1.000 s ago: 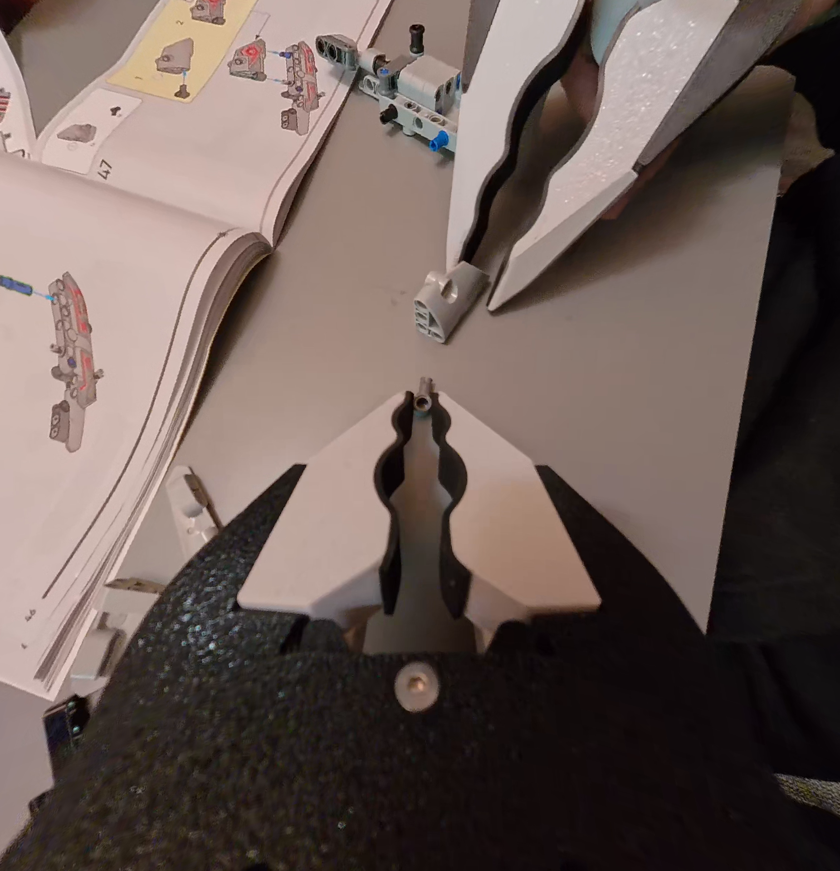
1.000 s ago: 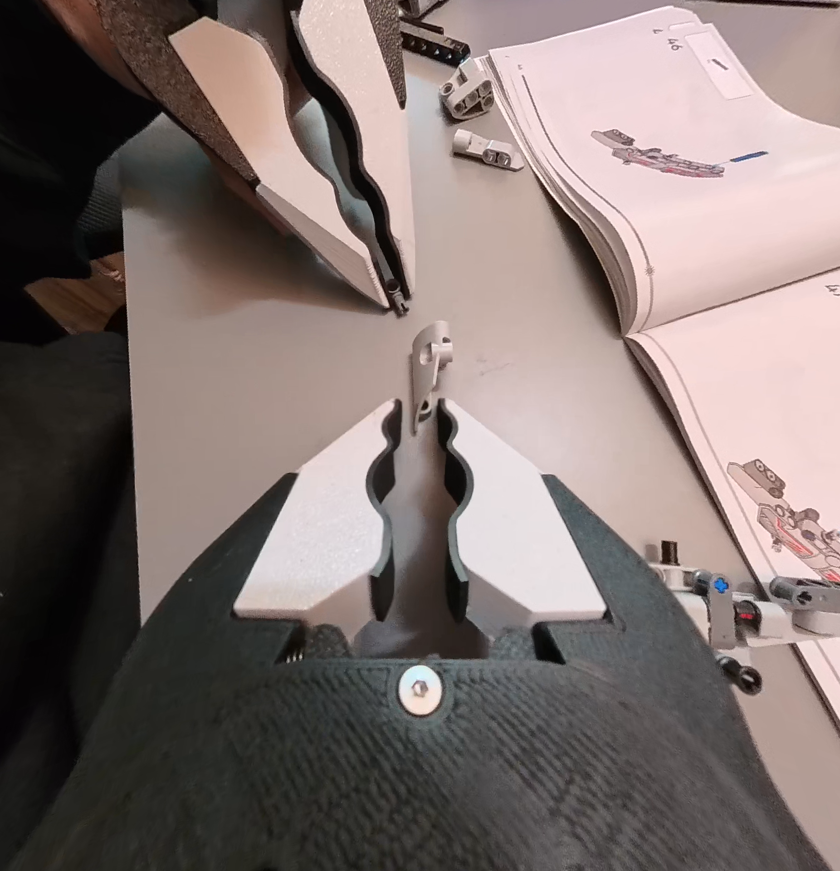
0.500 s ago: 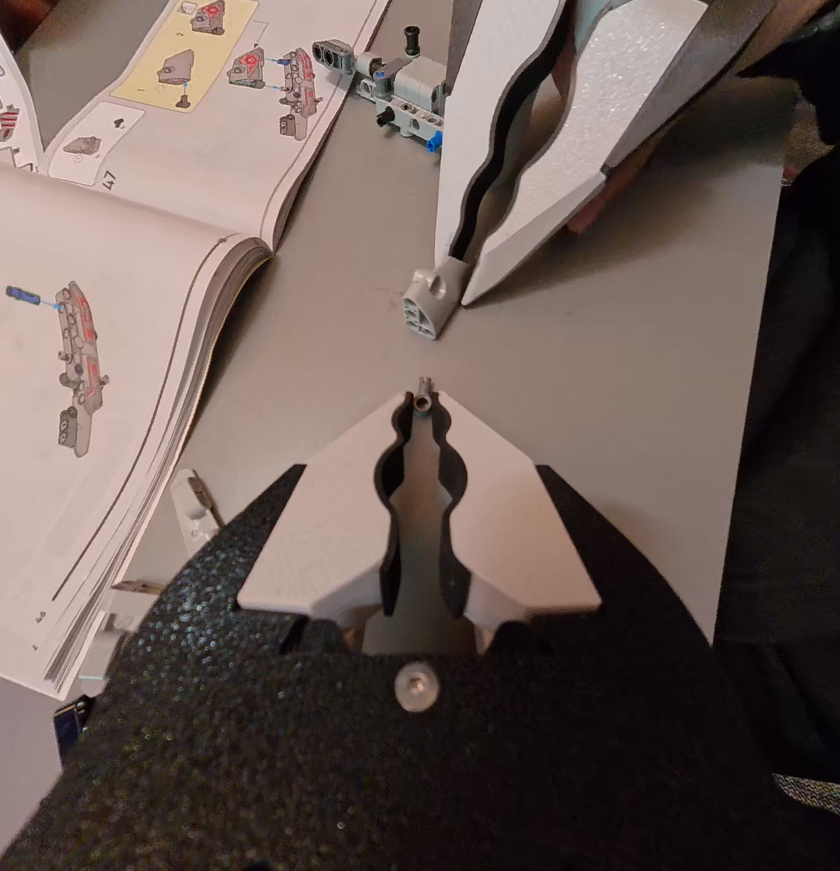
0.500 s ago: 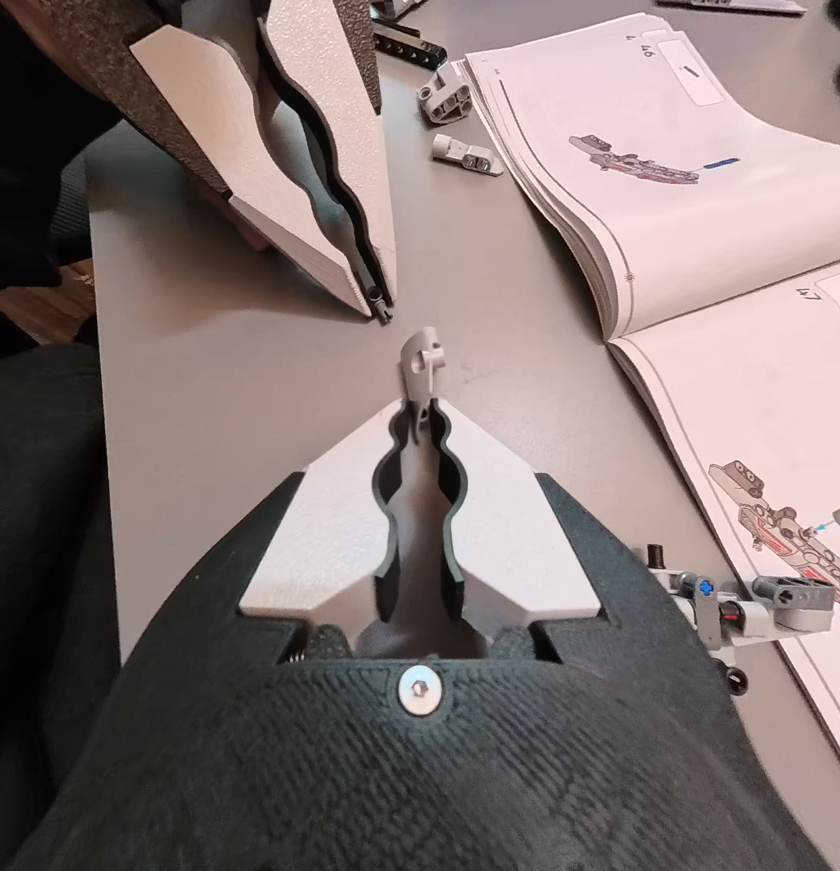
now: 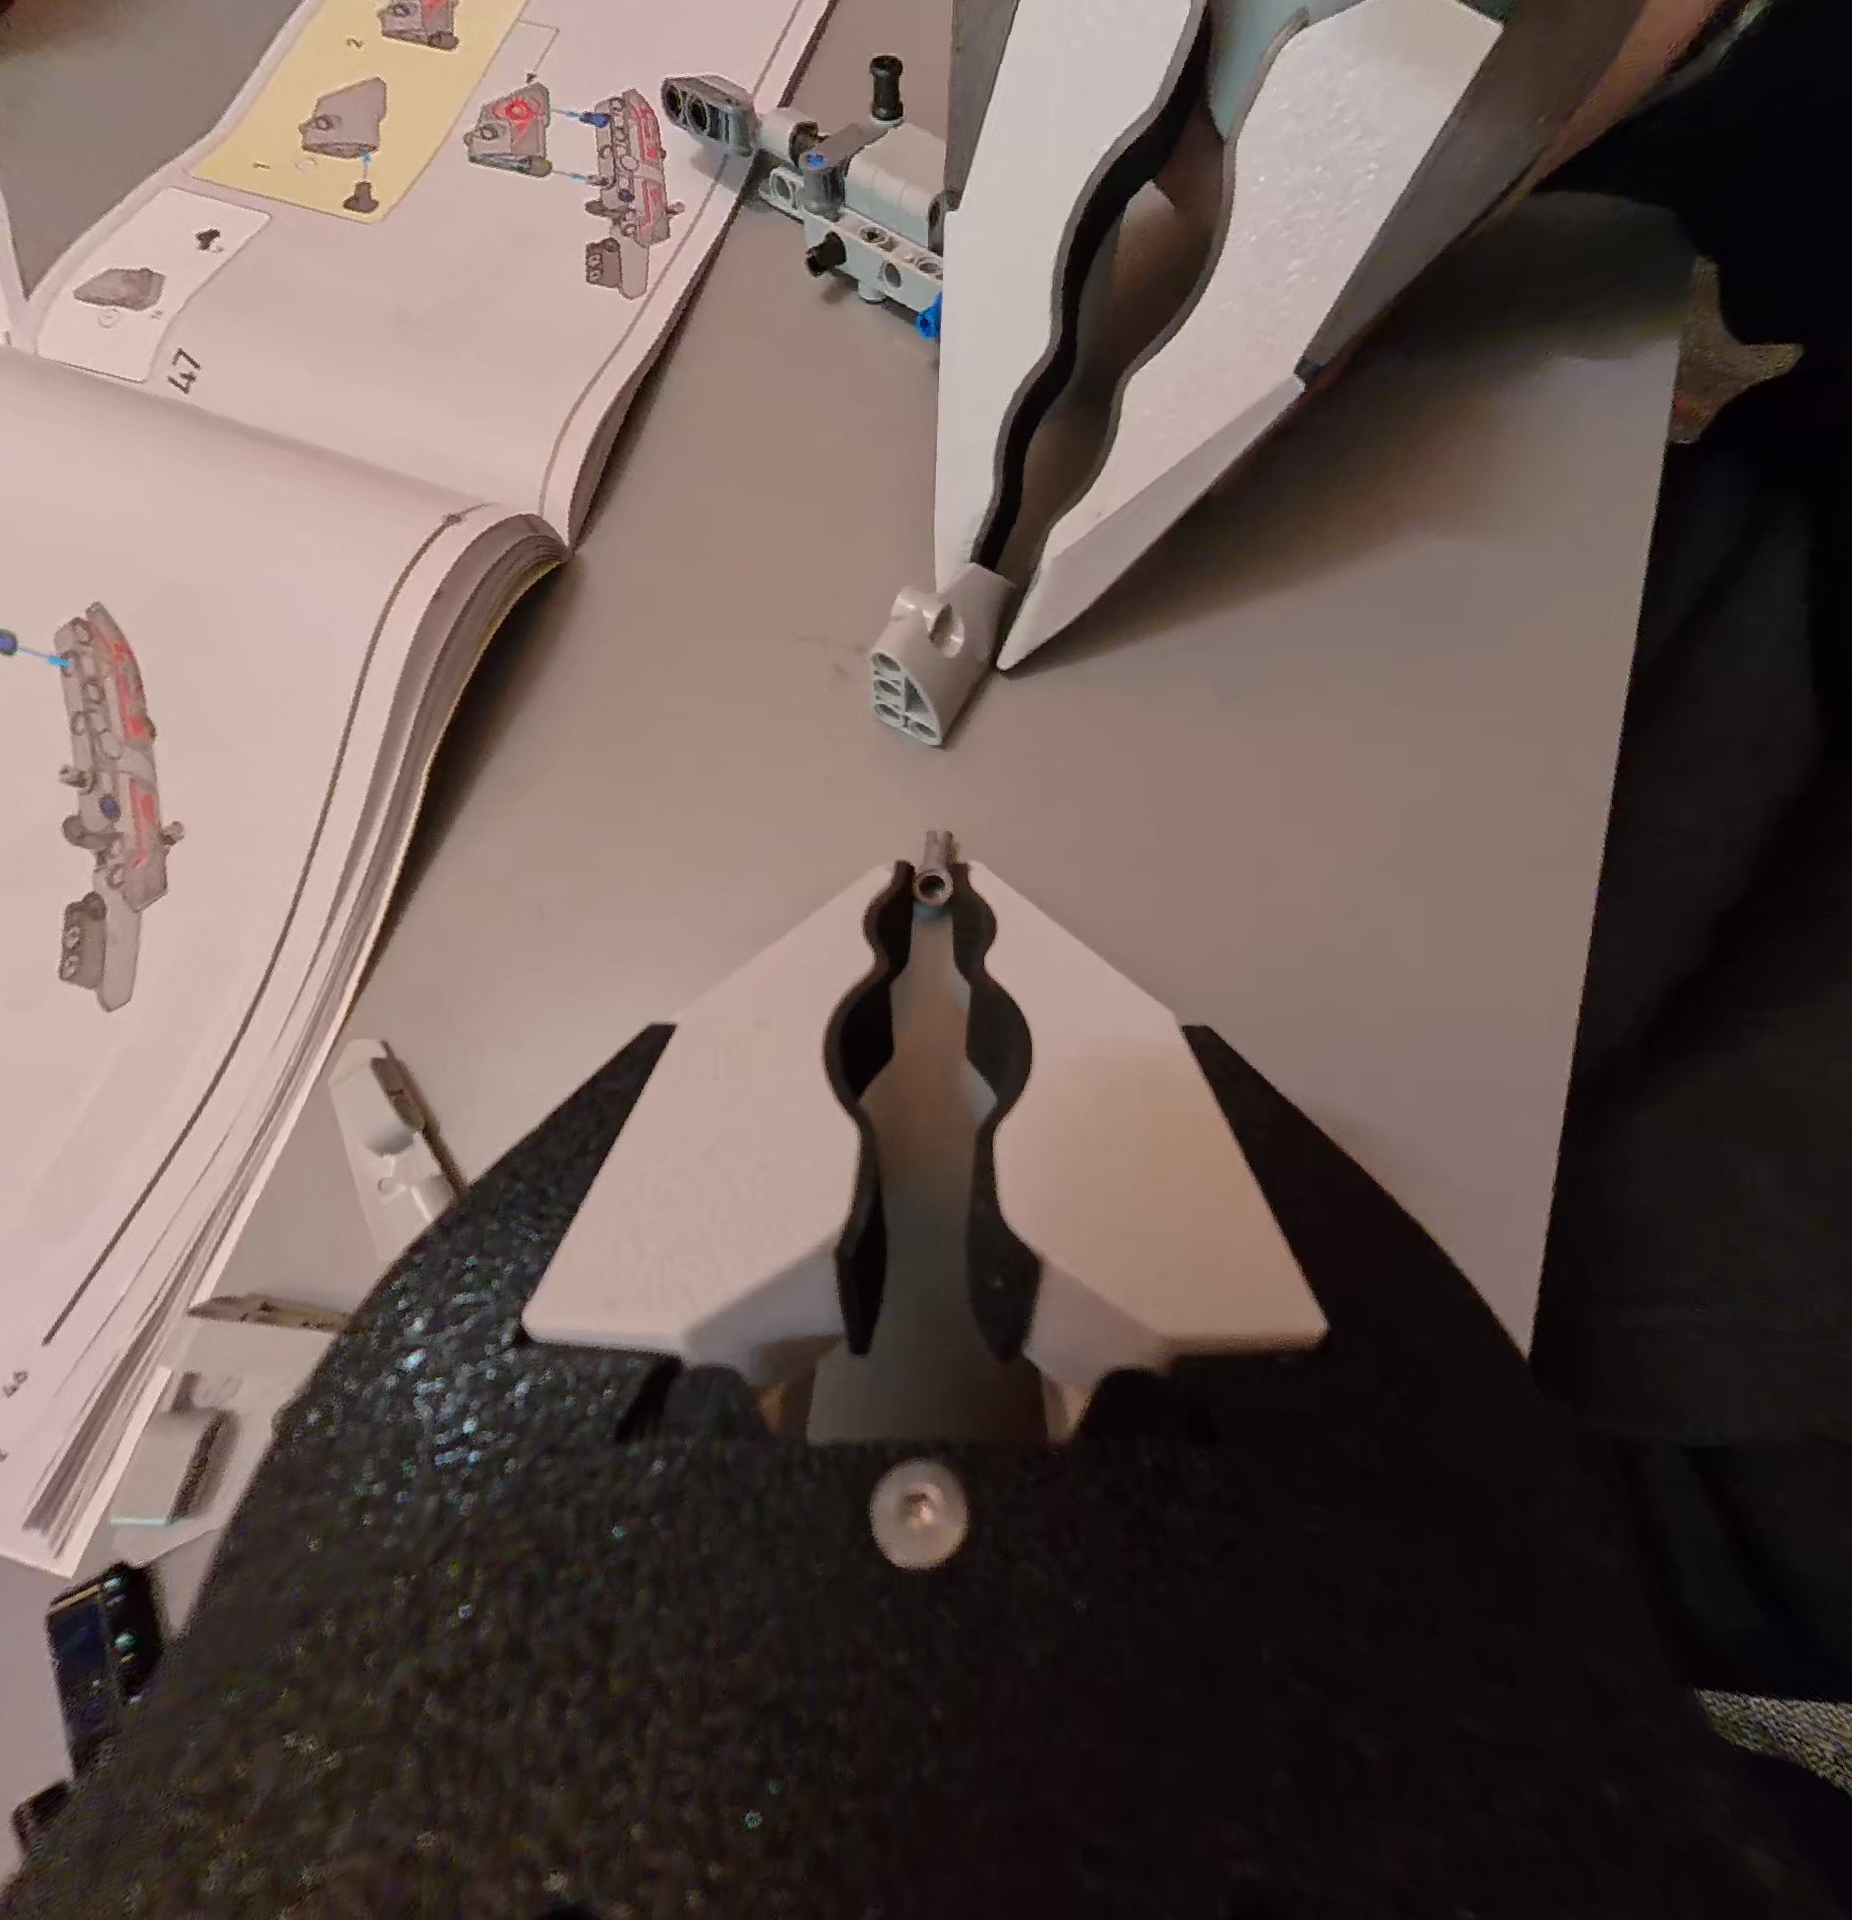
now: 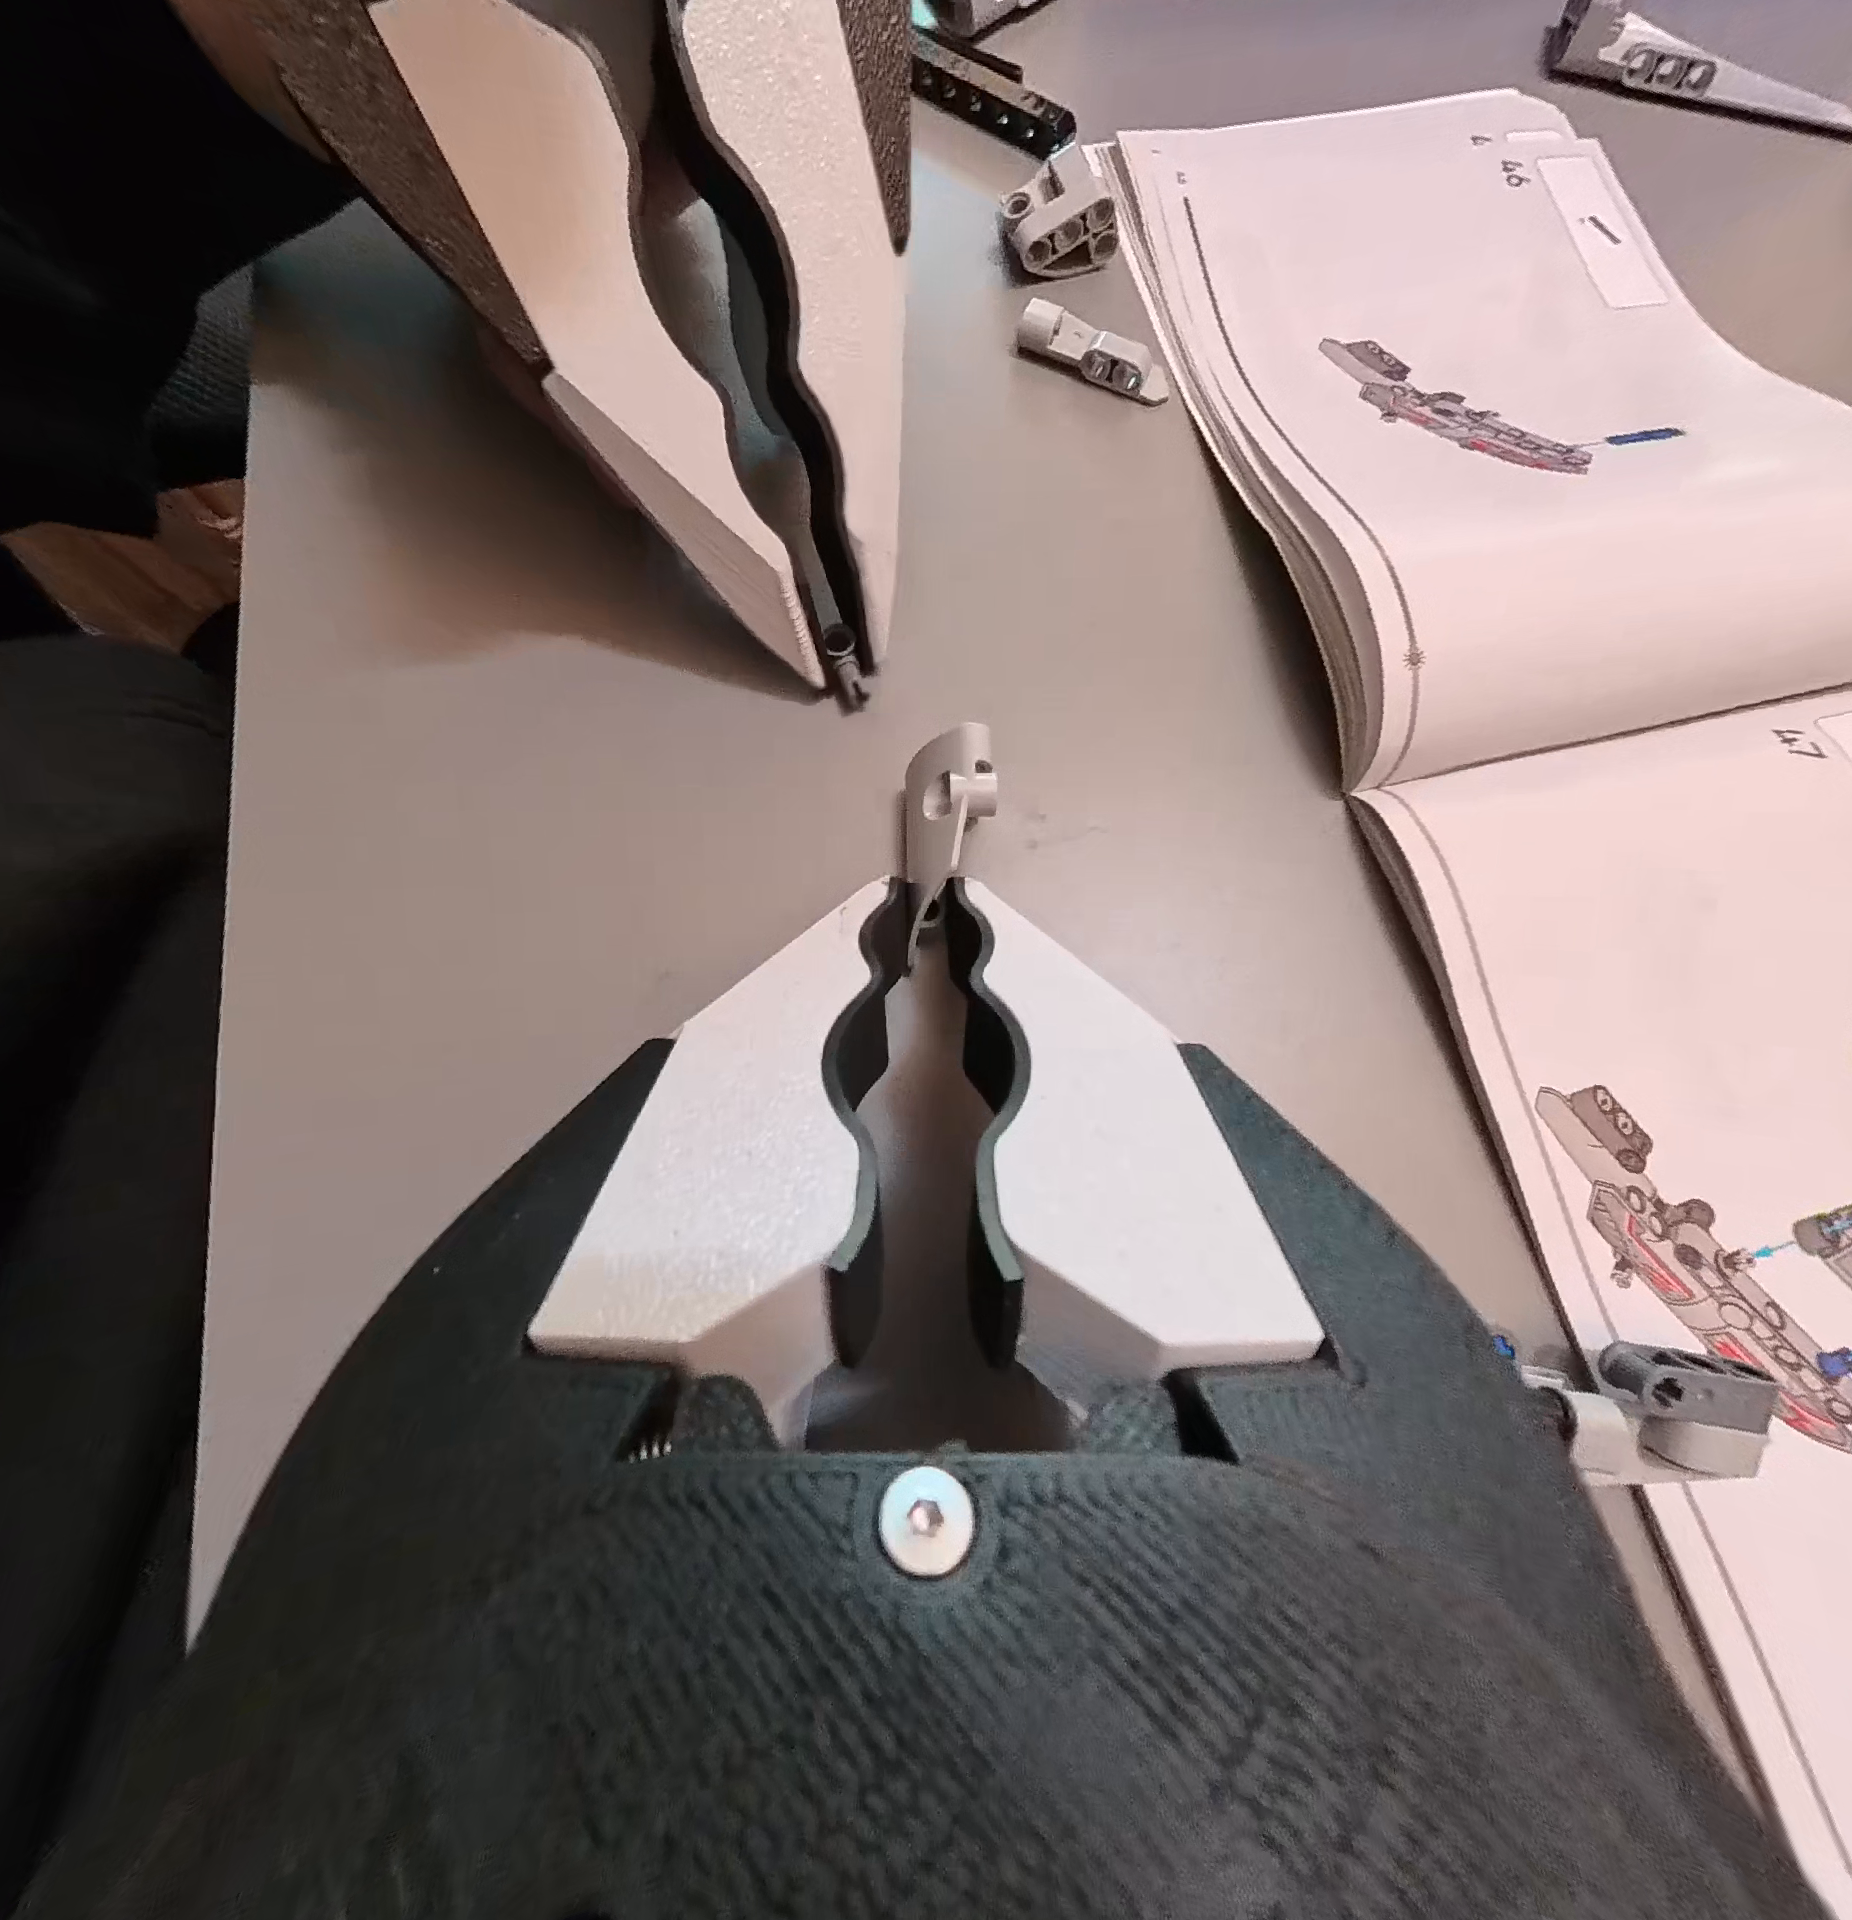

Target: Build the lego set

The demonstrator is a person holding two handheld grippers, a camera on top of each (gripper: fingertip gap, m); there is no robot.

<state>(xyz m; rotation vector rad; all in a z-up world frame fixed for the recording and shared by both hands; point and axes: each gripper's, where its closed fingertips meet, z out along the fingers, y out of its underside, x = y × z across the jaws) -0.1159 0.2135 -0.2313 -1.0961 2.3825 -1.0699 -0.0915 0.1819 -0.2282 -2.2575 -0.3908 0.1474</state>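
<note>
My left gripper [image 5: 935, 878] is shut on a small dark grey pin [image 5: 936, 883] that sticks out past its tips. My right gripper [image 6: 932, 894] is shut on a light grey angled connector piece [image 6: 943, 805] and holds it just above the grey table. In the left wrist view the right gripper [image 5: 989, 623] comes down from the top with the connector [image 5: 922, 675] at its tips. In the right wrist view the left gripper [image 6: 844, 675] comes from the upper left with the pin [image 6: 842, 660]. Pin and connector face each other a short gap apart.
An open instruction booklet [image 5: 226, 623] lies left in the left wrist view, and it lies right in the right wrist view [image 6: 1524, 416]. A part-built grey assembly [image 5: 849, 208] sits beyond it. Loose grey pieces [image 6: 1062, 218] and a black beam [image 6: 984, 99] lie near the booklet. The table edge [image 5: 1608, 831] is close. Across from one pair of fingers to the other is roughly 5 centimetres.
The right gripper with the connector has shifted slightly left and nearer in the left wrist view. The gap between pin and connector has shrunk a little. Both grips are unchanged.
</note>
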